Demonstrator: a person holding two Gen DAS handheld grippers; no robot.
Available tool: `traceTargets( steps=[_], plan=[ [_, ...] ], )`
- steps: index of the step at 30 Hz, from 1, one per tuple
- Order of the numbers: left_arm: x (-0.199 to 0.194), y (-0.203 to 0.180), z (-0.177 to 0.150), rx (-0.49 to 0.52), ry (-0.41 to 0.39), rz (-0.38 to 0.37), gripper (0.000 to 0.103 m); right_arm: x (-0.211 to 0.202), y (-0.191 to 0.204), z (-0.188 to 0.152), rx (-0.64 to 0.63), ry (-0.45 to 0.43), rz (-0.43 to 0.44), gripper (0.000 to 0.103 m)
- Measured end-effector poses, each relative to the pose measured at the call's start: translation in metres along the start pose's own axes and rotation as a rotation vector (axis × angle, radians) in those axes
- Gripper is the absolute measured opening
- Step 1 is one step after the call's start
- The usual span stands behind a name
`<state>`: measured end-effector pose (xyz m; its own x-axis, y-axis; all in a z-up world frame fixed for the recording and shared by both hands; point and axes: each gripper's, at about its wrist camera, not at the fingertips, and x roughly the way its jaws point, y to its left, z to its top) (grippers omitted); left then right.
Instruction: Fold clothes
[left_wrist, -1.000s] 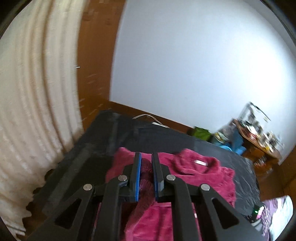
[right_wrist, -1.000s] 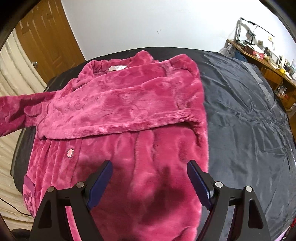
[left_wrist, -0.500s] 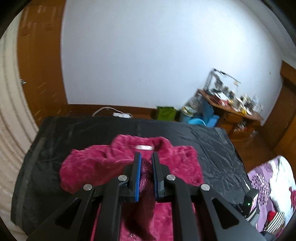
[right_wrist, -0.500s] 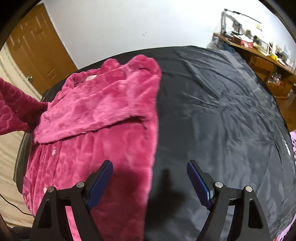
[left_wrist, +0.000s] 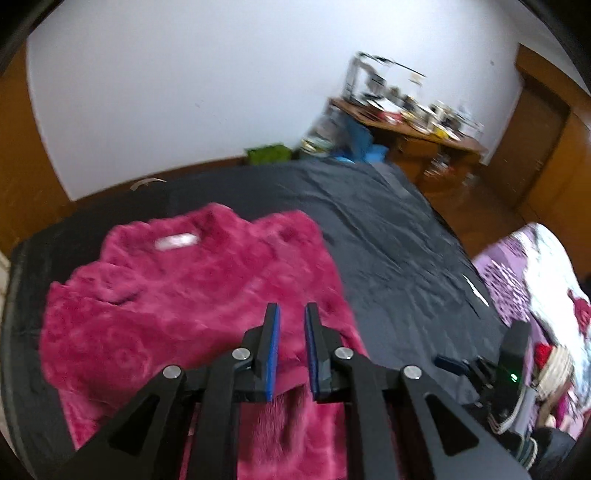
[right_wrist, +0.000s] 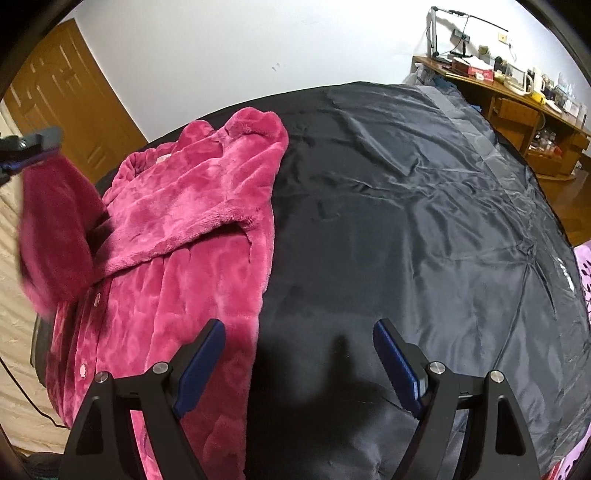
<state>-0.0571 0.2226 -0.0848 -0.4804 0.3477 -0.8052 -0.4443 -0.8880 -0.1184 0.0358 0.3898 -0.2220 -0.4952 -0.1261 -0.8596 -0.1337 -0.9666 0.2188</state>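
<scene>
A magenta fleece robe (left_wrist: 177, 306) (right_wrist: 192, 229) lies collar-away on a black sheet (right_wrist: 406, 221), with one sleeve folded across its chest. My left gripper (left_wrist: 291, 308) hovers over the robe's right half. Its jaws are narrow and opening, and the other sleeve (left_wrist: 291, 402) hangs between the pads. The right wrist view shows that left gripper (right_wrist: 33, 147) at the far left, with the sleeve (right_wrist: 55, 229) drooping from it. My right gripper (right_wrist: 299, 326) is open and holds nothing. It hovers over the robe's right edge, where fleece meets sheet.
The black sheet (left_wrist: 388, 240) covers the bed to the right of the robe. A cluttered wooden desk (right_wrist: 517, 99) stands at the far right wall. A purple patterned blanket (left_wrist: 535, 277) lies to the right of the bed. A wooden door (right_wrist: 74, 103) and cream bedding (right_wrist: 14, 258) are on the left.
My left gripper has swung the held sleeve rightward and down over the robe's body. The right gripper has shifted right, from above the robe to its edge, still open.
</scene>
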Motion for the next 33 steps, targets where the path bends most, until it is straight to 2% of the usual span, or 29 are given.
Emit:
traceTargets(
  steps=[3, 6, 10, 17, 23, 29, 30, 31, 32, 33],
  plan=[
    [-0.004, -0.01, -0.007, 0.031, 0.01, -0.028, 0.017, 0.002, 0.0, -0.002, 0.007, 0.009, 0.019, 0.084],
    [-0.019, 0.002, -0.012, 0.023, -0.009, 0.001, 0.024, 0.003, 0.002, -0.003, 0.006, 0.011, 0.04, 0.084],
    [-0.036, 0.053, -0.019, -0.08, -0.013, 0.073, 0.039, 0.005, 0.014, -0.002, -0.001, 0.014, 0.094, 0.084],
    [-0.045, 0.159, -0.041, -0.252, 0.009, 0.199, 0.044, 0.01, 0.054, 0.013, -0.023, 0.012, 0.166, 0.084],
    [-0.031, 0.226, -0.051, -0.322, 0.044, 0.219, 0.05, 0.034, 0.09, 0.041, -0.062, 0.014, 0.204, 0.084],
    [-0.001, 0.28, -0.058, -0.342, 0.115, 0.234, 0.054, 0.095, 0.103, 0.052, -0.061, 0.107, 0.17, 0.083],
    [0.007, 0.29, -0.06, -0.356, 0.135, 0.232, 0.054, 0.096, 0.106, 0.052, -0.065, 0.102, 0.165, 0.082],
    [0.012, 0.296, -0.061, -0.362, 0.146, 0.231, 0.055, 0.096, 0.109, 0.053, -0.073, 0.106, 0.167, 0.07],
    [0.018, 0.302, -0.062, -0.367, 0.157, 0.231, 0.055, 0.095, 0.113, 0.053, -0.08, 0.11, 0.169, 0.053],
    [0.023, 0.308, -0.063, -0.373, 0.167, 0.23, 0.056, 0.093, 0.117, 0.052, -0.092, 0.111, 0.152, 0.049]
  ],
)
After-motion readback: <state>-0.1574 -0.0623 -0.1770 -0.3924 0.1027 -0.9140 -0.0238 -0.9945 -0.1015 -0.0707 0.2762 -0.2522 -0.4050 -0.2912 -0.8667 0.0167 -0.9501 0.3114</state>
